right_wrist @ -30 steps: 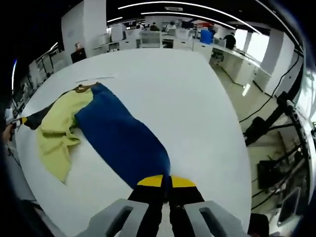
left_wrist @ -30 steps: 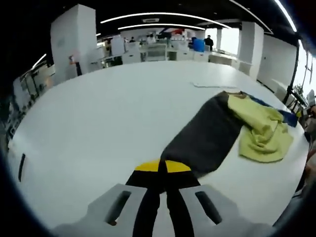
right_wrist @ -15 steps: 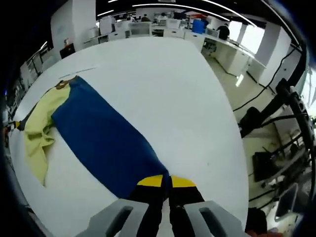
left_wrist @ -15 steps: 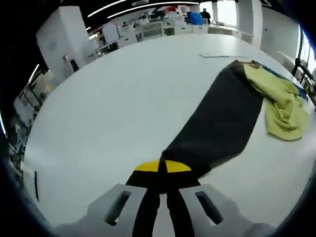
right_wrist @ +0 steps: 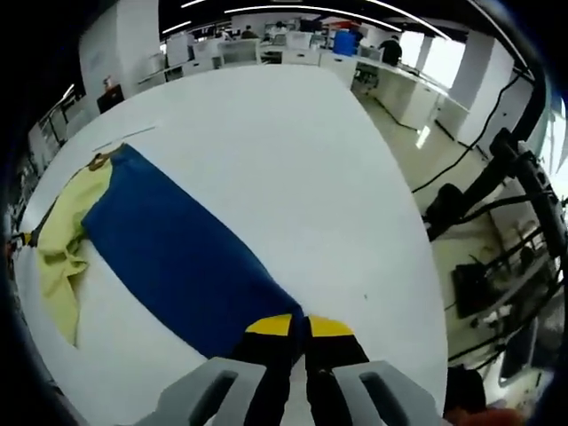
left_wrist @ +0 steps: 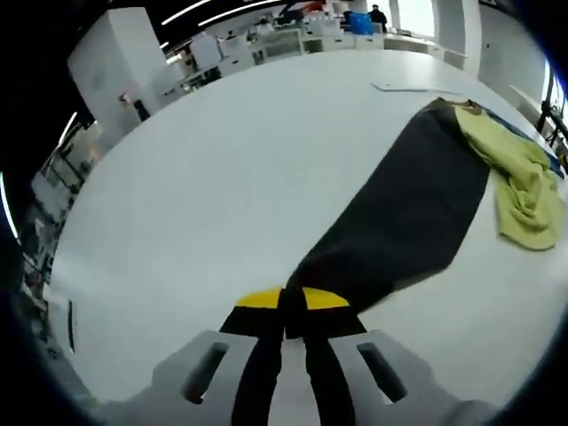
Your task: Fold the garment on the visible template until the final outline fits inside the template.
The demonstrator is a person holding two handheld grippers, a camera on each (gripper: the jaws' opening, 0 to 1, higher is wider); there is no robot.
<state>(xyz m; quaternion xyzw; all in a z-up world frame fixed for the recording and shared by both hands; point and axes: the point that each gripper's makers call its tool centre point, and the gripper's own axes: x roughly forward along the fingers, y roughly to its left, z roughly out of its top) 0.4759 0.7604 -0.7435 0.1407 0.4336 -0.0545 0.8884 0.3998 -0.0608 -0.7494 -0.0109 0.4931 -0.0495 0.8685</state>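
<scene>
Your left gripper (left_wrist: 293,306) pinches the dark sleeve (left_wrist: 404,217), your right gripper (right_wrist: 300,333) the blue sleeve (right_wrist: 177,257); each sleeve runs straight ahead from closed jaws to the yellow body (right_wrist: 62,235).

Looking forward along closed jaws from low and close over the white table (left_wrist: 204,177), with the left gripper view facing toward the frame's upper right and the right gripper view toward its upper left, both sharing the garment's yellow middle (left_wrist: 524,182) (right_wrist: 62,240).
</scene>
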